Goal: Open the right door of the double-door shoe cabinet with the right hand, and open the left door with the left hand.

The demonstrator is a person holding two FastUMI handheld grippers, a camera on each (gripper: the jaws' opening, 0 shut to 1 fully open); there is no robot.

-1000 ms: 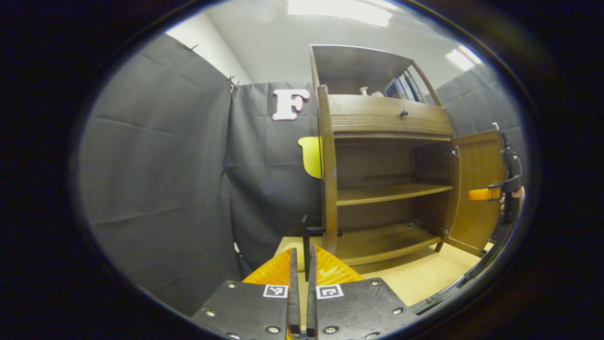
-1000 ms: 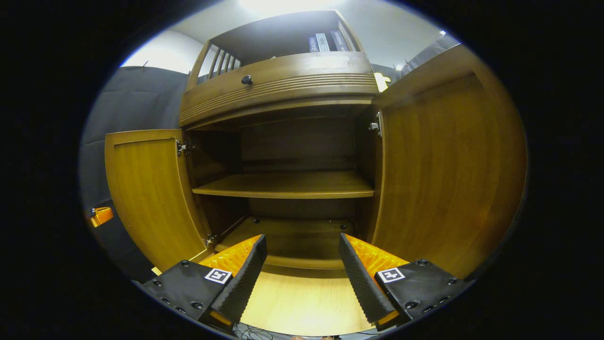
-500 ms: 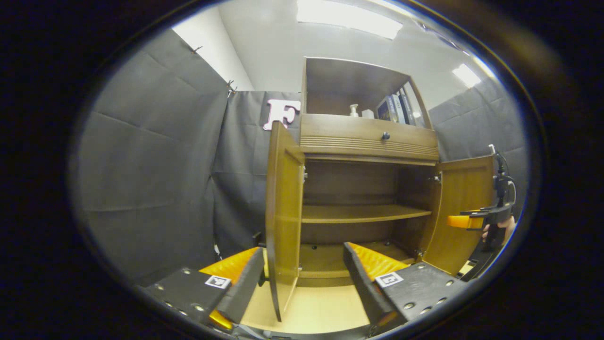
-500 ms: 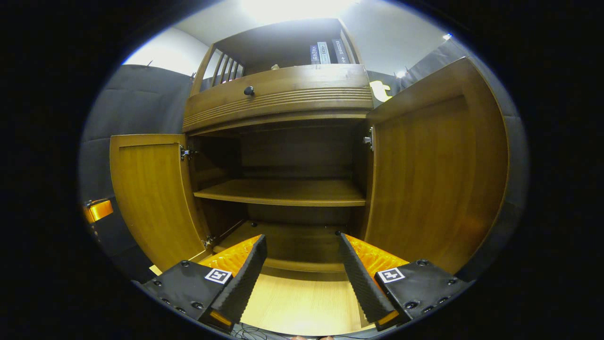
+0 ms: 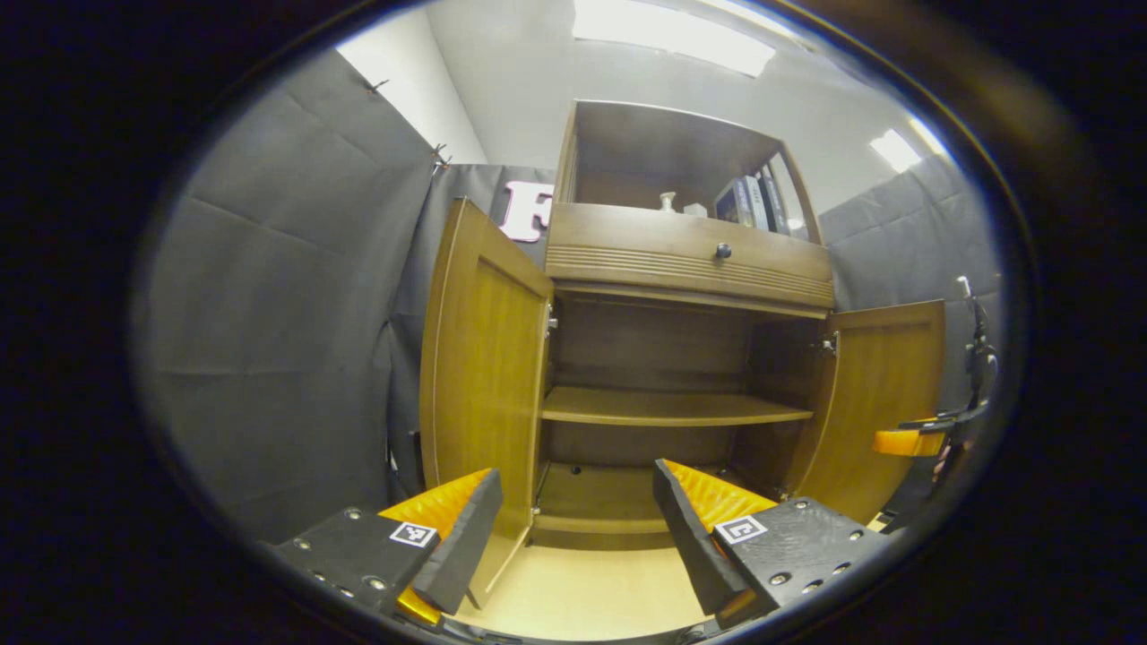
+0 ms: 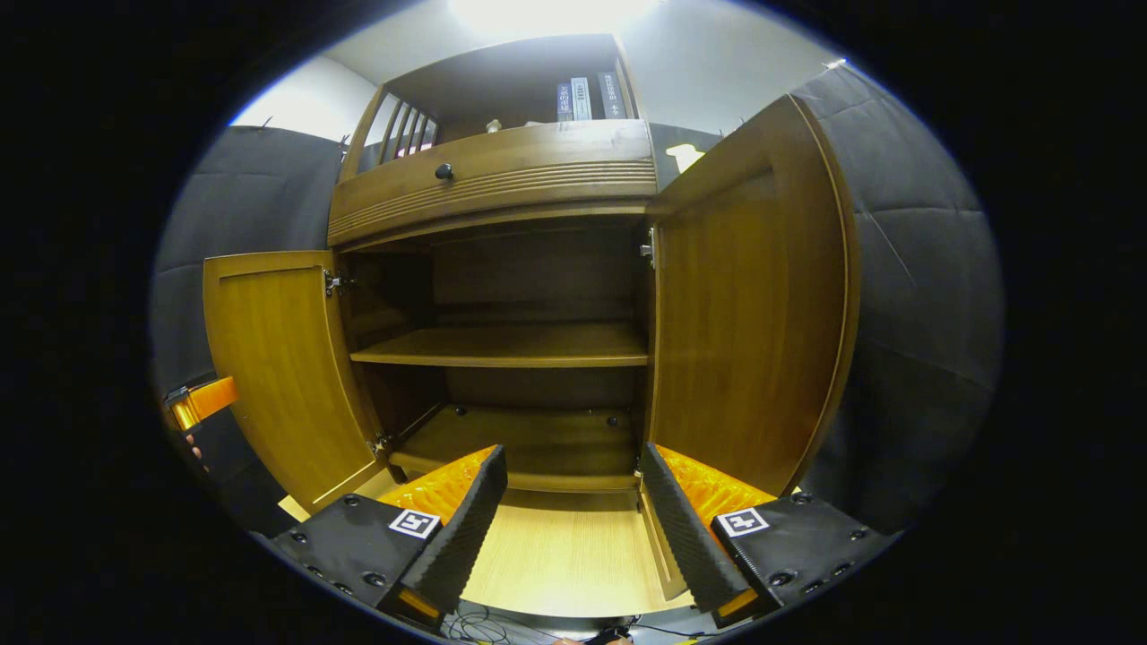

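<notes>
Left door (image 5: 484,376) now wider, off parted left tongs (image 5: 573,537).

Nothing I can actually read from here. The books (image 6: 587,97) on the cabinet's top shelf have spine text, but it's way too small to make out, and the square markers (image 5: 740,528) on the gripper plates are just patterns.

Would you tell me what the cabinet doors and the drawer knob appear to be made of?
Left door and right door: wood or wood veneer, judging by visible grain with a satin brown sheen. Drawer knob: small, dark and round, possibly metal or plastic; too small to tell.
</notes>
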